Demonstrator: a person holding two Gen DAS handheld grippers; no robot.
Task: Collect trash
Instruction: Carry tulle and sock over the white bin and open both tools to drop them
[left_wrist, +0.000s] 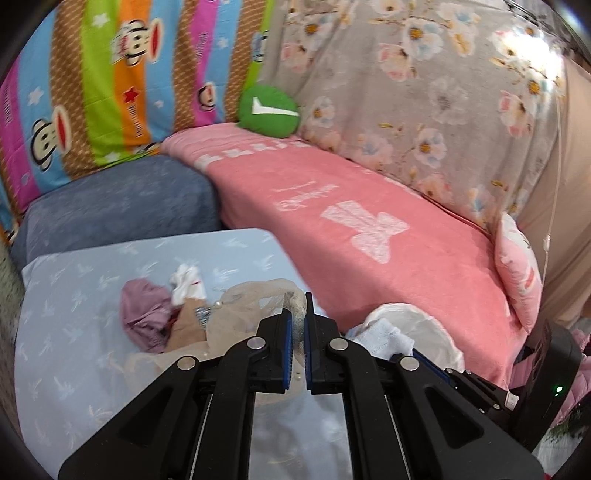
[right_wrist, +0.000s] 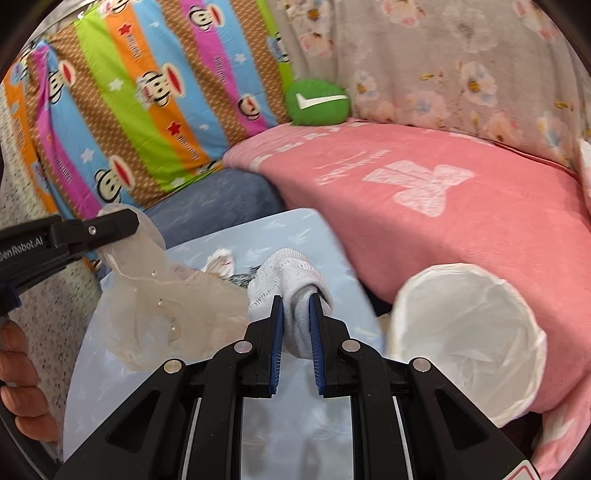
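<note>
Right gripper (right_wrist: 296, 301) pinches a soft, light white sock (right_wrist: 291, 280) over the blue table (right_wrist: 325, 236), left of the lined bin (right_wrist: 465, 332); left gripper (left_wrist: 298, 312) clamps limp sheer fabric (left_wrist: 240, 314), likely snag-prone; grip bunched folds

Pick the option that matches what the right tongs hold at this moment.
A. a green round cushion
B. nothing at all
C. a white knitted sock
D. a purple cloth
C: in the right wrist view the right tongs are closed on a white knitted sock, lifted over the pale blue surface, with the white-lined bin just beside it.
</note>
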